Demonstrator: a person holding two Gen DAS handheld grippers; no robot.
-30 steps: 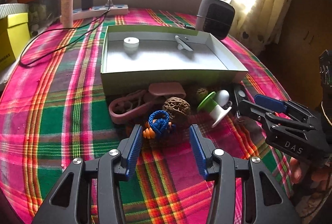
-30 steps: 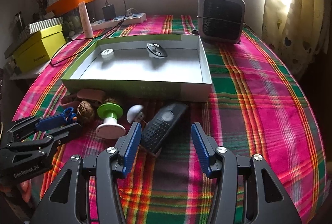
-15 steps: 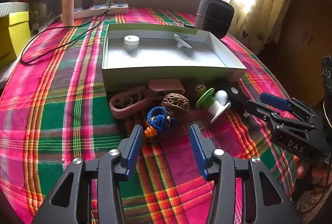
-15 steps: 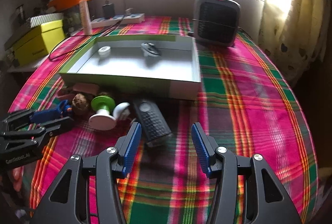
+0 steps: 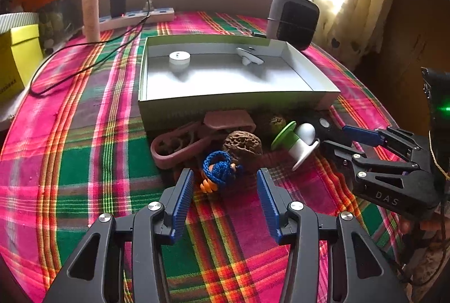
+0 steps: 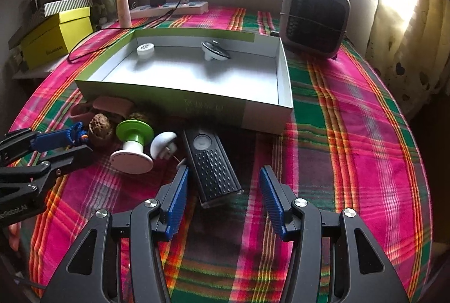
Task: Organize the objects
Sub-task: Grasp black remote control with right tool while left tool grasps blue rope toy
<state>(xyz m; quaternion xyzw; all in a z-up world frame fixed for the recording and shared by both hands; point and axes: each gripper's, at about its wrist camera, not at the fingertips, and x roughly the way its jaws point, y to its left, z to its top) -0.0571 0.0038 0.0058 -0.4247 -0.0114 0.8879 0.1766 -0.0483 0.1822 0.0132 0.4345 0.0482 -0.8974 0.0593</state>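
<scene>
From the left wrist, we saw our left gripper [image 5: 225, 185] open over the plaid tablecloth [image 5: 70, 162], blue braided cord [image 5: 219, 166] just ahead, near the box tray [image 5: 225, 103]; from the right wrist, our right gripper [image 6: 223, 186] open, bracketing the black remote [image 6: 212, 165].

Black remote [image 6: 212, 162] now skewed, its near end nearer the right gripper [image 6: 222, 199].
</scene>
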